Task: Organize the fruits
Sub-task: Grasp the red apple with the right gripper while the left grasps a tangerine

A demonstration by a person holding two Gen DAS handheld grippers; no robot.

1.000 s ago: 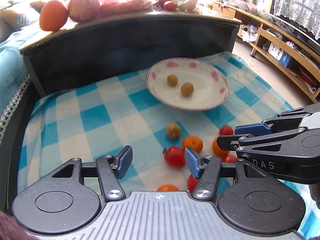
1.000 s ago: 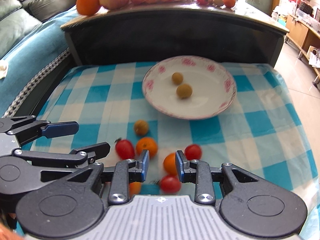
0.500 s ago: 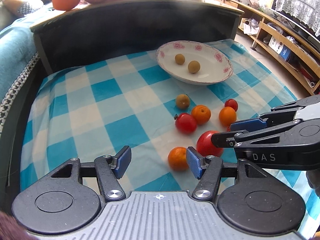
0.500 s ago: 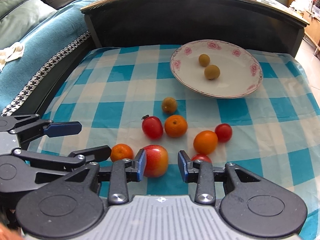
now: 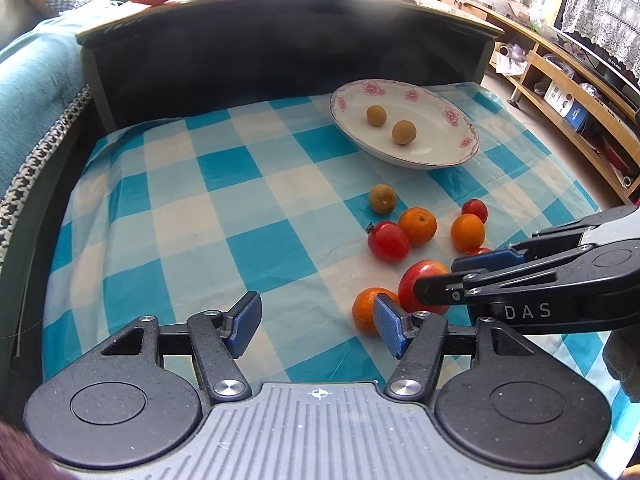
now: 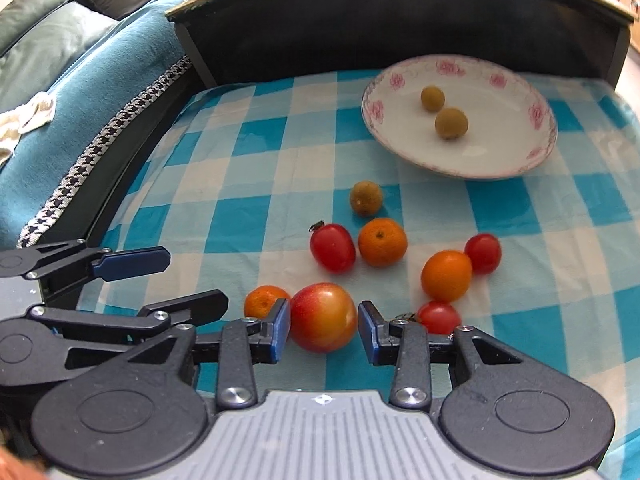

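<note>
Fruits lie loose on the blue-and-white checked bench cloth (image 6: 248, 184) at lower centre, below the pink-flowered white plate (image 6: 532, 148), and the right tool (image 6: 323, 326) straddles the red-yellow apple (image 6: 323, 317), jaws parted and not yet closing, while the left tool (image 5: 316, 326) gapes empty.

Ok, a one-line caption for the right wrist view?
Open right gripper straddling a red-yellow fruit on checked cloth.
</note>
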